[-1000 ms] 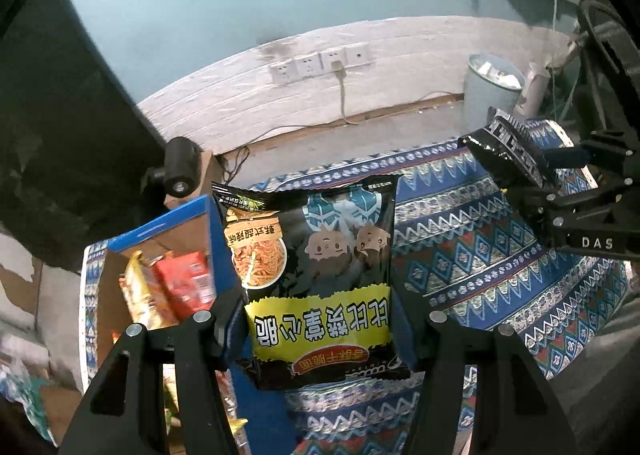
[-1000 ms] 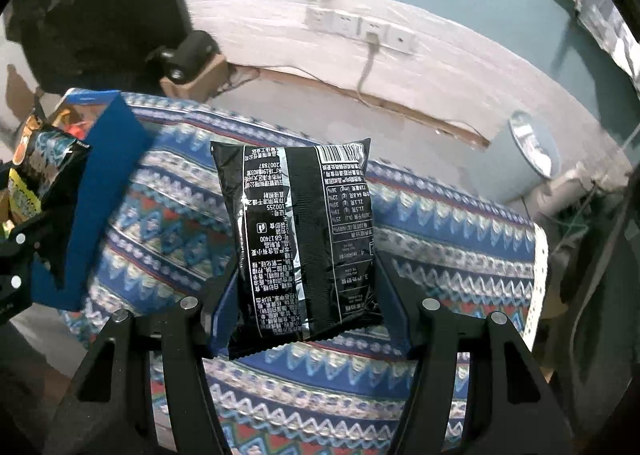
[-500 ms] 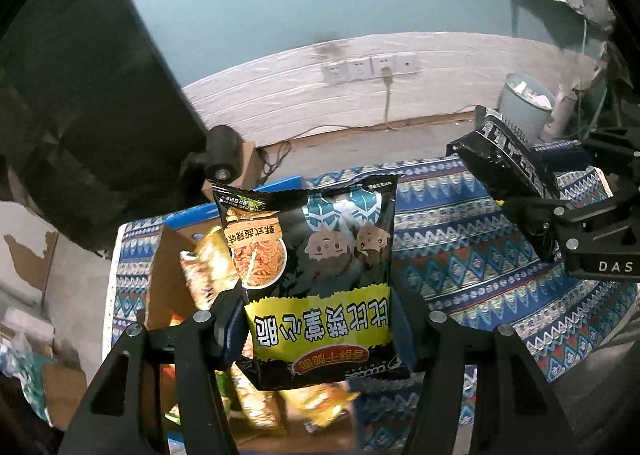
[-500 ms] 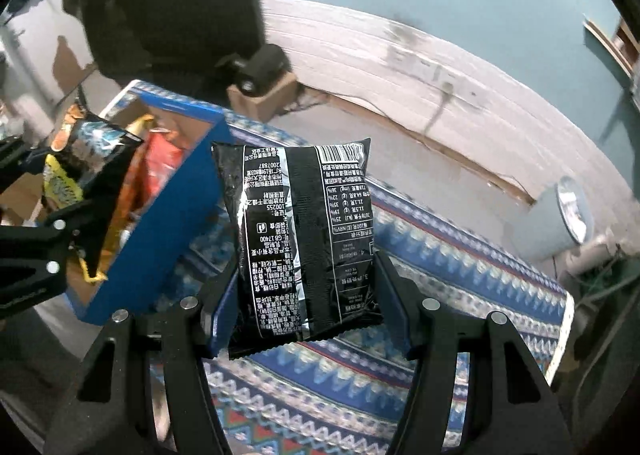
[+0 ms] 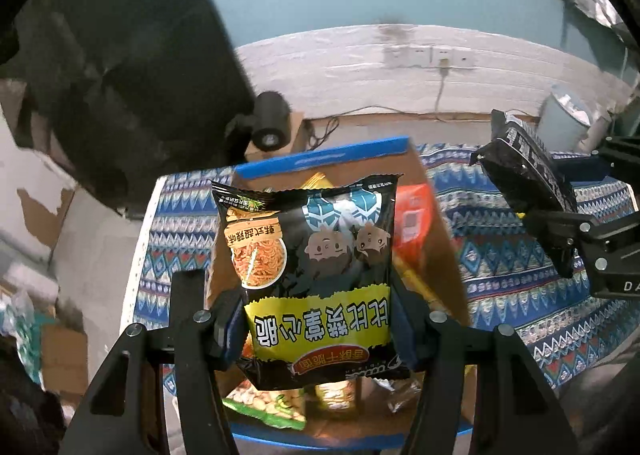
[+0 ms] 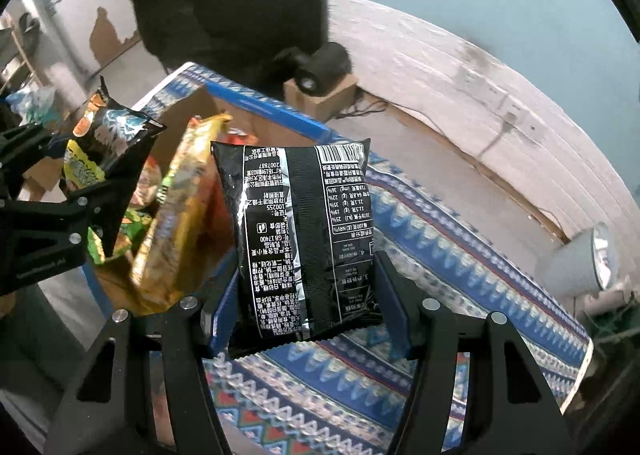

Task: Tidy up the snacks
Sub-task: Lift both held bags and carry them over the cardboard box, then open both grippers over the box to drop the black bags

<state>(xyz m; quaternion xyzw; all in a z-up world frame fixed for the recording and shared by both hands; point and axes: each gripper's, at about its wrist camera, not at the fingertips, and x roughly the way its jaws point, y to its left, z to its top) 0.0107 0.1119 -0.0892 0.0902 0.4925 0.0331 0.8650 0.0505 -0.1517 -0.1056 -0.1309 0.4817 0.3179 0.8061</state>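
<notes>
Both of my grippers have swung leftward since the earlier frames, so the blue-rimmed cardboard box now sits directly beyond my left gripper instead of off to one side. My left gripper is clamped on the lower part of a black and yellow noodle-snack bag, printed front toward the camera and upside down, held in the air over the open box. My right gripper is closed on the bottom of a second black snack bag, its back panel of white print and barcode facing me, held above the patterned blue tablecloth just right of the box.

Only the left wrist view looks down into the box: a green packet and a yellowish one lie at its near end, an orange-red packet leans on the right wall, and a yellow corner pokes up at the far end. From the right wrist view the box shows side-on, with a tall orange-gold packet standing up out of it and blurred, and my left gripper with its bag beyond it. The left view in turn shows my right gripper and its bag off to the right over the cloth.

Behind the table, a black cylindrical device rests on a small cardboard carton, and a pale bin stands by the wall with sockets.
</notes>
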